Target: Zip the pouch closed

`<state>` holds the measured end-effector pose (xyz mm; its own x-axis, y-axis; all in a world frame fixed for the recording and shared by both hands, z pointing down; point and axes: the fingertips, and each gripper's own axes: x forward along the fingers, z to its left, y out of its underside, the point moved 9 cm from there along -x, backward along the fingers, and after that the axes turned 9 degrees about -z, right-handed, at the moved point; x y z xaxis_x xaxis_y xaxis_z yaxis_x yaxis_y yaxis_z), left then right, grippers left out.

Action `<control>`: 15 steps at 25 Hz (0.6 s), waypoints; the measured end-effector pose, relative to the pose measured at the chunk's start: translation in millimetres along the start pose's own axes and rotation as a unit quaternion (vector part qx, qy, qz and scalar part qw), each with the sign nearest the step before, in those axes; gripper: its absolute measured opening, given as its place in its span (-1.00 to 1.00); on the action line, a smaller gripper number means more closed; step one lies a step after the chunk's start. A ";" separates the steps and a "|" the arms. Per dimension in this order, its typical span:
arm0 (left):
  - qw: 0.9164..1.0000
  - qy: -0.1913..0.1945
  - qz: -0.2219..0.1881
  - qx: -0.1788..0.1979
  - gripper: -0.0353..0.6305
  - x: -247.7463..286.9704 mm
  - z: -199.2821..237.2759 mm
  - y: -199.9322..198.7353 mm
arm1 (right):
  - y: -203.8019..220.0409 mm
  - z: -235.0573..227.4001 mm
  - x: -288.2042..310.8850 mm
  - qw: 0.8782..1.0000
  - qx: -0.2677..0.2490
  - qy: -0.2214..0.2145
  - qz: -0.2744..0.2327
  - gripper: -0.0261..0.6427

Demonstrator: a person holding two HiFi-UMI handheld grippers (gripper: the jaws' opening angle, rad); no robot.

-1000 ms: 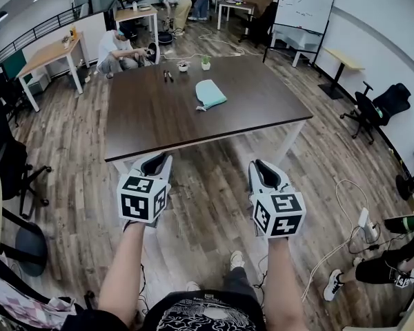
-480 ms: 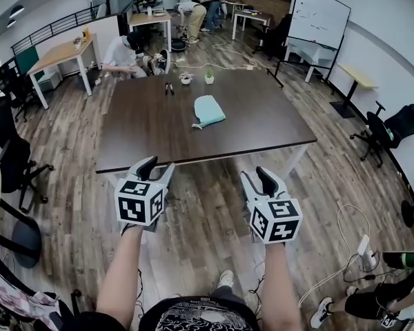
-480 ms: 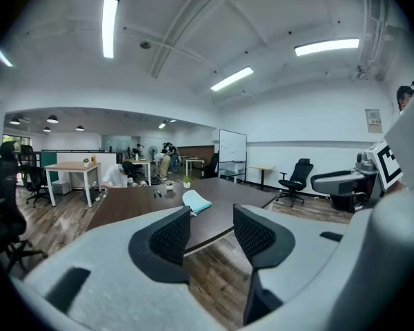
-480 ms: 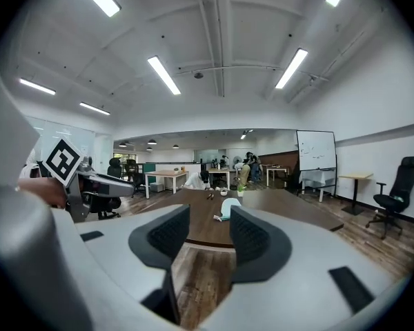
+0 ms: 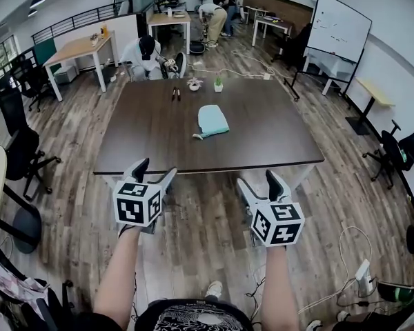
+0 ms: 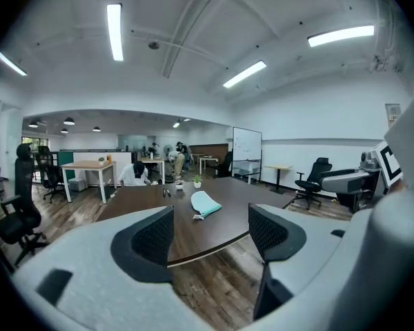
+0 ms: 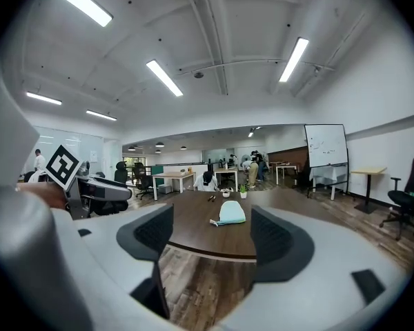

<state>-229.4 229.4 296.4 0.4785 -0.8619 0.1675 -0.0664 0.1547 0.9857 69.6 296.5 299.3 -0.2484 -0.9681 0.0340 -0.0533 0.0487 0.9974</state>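
Observation:
A light teal pouch (image 5: 211, 121) lies flat near the middle of the dark brown table (image 5: 145, 136), a short tab sticking out at its near left corner. It also shows ahead in the left gripper view as the pouch (image 6: 205, 203) and in the right gripper view as the pouch (image 7: 230, 212). My left gripper (image 5: 154, 173) hovers just short of the table's near edge, its jaws opening with nothing between them. My right gripper (image 5: 260, 184) hangs level with it on the right, jaws opening too, likewise empty. Both stand well short of the pouch.
Two dark markers (image 5: 175, 94), a small white pot (image 5: 194, 85) and a little green plant (image 5: 218, 83) stand at the table's far end. A person (image 5: 149, 50) crouches beyond it. Office chairs (image 5: 21, 150) stand at left, a whiteboard (image 5: 338, 27) at right, cables (image 5: 345, 254) on the floor.
Both grippers have moved forward to the table's near edge, and their jaws have gone from nearly shut to wide apart. The pouch has not moved.

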 end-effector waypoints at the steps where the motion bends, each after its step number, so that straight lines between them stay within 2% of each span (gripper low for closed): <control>1: 1.000 -0.003 -0.002 -0.003 0.04 3.4 -1.8 -1.5 | -0.7 -5.5 2.9 1.000 0.002 -0.001 -0.002 0.09; 6: 1.000 -0.015 -0.007 0.001 0.14 18.0 -14.6 -9.3 | -3.0 -26.3 16.6 1.000 0.008 -0.016 -0.004 0.26; 15: 0.999 -0.043 0.002 0.009 0.22 29.6 -32.9 -6.4 | -5.4 -53.8 25.6 1.000 -0.001 -0.028 -0.010 0.30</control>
<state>-186.0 218.7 294.5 0.4011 -0.8998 0.1718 -0.0835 0.1508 0.9850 115.6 258.2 298.2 -0.3010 -0.9536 0.0097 -0.0572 0.0282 0.9980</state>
